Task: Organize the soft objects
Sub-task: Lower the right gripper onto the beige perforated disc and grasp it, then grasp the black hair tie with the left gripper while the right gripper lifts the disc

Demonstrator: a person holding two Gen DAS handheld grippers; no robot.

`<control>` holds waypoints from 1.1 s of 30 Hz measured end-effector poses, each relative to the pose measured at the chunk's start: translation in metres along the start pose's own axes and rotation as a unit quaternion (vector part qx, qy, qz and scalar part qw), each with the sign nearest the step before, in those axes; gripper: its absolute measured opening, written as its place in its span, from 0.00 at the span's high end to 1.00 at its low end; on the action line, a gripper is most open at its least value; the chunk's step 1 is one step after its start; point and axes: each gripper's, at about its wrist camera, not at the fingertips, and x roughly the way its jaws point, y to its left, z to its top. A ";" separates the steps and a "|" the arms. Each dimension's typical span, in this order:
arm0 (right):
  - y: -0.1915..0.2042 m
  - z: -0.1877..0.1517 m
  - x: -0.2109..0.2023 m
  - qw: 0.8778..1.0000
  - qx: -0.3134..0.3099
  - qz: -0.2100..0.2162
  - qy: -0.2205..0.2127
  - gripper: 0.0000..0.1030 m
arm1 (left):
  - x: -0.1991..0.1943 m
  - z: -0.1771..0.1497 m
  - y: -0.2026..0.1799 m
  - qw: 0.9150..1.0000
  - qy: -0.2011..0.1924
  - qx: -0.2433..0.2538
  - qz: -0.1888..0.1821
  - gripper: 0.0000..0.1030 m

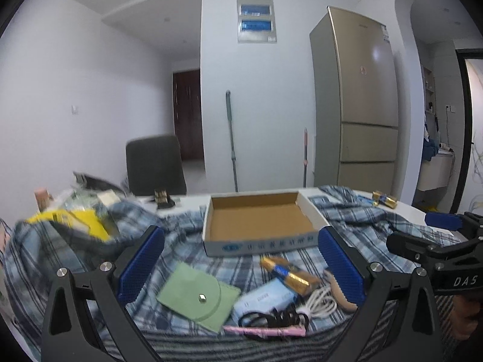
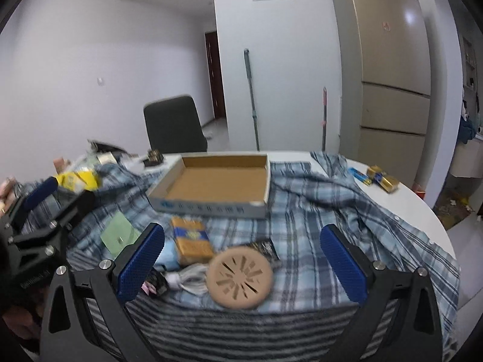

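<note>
- Blue pads on my left claw [image 1: 241,268] are wide apart and hold nothing.
- My right claw [image 2: 243,264] is wide open too, with nothing in it.
- Between my left pads lie a green pouch [image 1: 197,295] and a gold pack [image 1: 288,273].
- Near my right claw lies a tan round disc [image 2: 240,277].
- All sit on a blue checked shirt [image 2: 332,211].
- Past them sits an open box [image 1: 261,221].

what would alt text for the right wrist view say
An open right gripper hovers over a table draped in a blue plaid cloth, above a tan slotted disc, a white cable and a gold and blue pack. Behind them sits an empty cardboard tray; the left gripper is at left.
</note>
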 end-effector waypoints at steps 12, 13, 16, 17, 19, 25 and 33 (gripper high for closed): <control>-0.005 -0.025 0.066 0.987 -0.012 0.056 0.149 0.11 | 0.011 -0.012 0.013 0.999 0.027 -0.039 -0.003 0.00; -0.004 -0.025 0.073 0.985 -0.015 0.063 0.160 0.14 | 0.011 -0.012 0.012 0.999 0.027 -0.035 0.004 0.00; 0.000 -0.027 0.091 0.976 -0.040 0.076 0.198 0.17 | 0.011 -0.012 0.009 0.999 0.023 -0.026 0.005 0.00; -0.001 -0.027 0.096 0.974 -0.047 0.075 0.208 0.17 | 0.011 -0.013 0.009 0.999 0.024 -0.026 0.005 0.00; -0.003 -0.027 0.104 0.970 -0.056 0.074 0.224 0.17 | 0.013 -0.013 0.010 0.999 0.029 -0.029 0.003 0.00; -0.005 -0.030 0.120 0.963 -0.057 0.083 0.249 0.17 | 0.022 -0.016 0.015 0.998 0.049 -0.043 -0.002 0.00; -0.005 -0.030 0.124 0.963 -0.062 0.081 0.251 0.25 | 0.023 -0.015 0.011 0.998 0.052 -0.030 -0.011 0.00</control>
